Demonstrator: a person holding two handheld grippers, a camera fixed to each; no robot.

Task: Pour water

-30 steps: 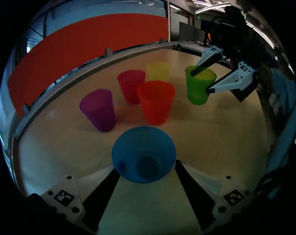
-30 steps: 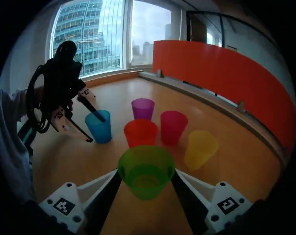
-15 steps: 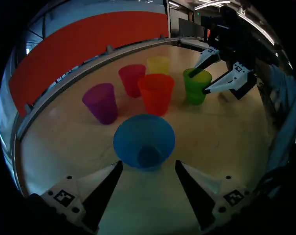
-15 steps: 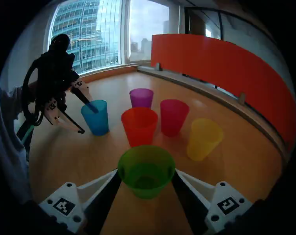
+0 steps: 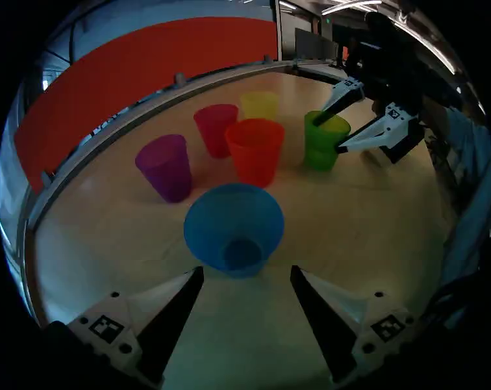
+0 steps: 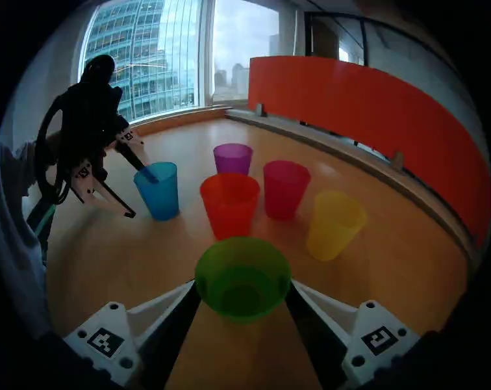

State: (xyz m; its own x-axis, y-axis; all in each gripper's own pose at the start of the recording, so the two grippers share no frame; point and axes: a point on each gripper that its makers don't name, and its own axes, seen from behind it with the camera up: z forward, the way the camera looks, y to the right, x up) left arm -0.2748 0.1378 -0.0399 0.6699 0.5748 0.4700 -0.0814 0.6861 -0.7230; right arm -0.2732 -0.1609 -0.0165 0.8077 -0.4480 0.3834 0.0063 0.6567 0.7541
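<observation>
The left tongs (image 5: 245, 269) were spread wide and held nothing. The blue cup (image 5: 234, 224) stood upright on the wooden tabletop (image 5: 362, 221) just ahead of their tips, centred on the gap. The right tongs (image 6: 242, 287) were spread about as wide, with the green cup (image 6: 242, 263) standing between their tips and close to both; I saw no sign that they squeezed it. Beyond the right tongs stood an orange cup (image 6: 230, 205), with a magenta cup (image 6: 286, 188) and a yellow cup (image 6: 333, 224) off to their right and a purple cup (image 6: 232, 162) farthest ahead. I could not tell whether either near cup held water. All looked like thin, translucent plastic tumblers, so I judged them light, smooth and springy in the wall, easily tipped by a nudge and easily dented by a hard pinch. They tapered toward the base, which should favour a hold below the rim, since the wider top would wedge against the tongs rather than slide through. I would have taken the pouring cup across its middle or slightly above, squarely from both sides, with only enough pressure to stop it turning as it tilted.
</observation>
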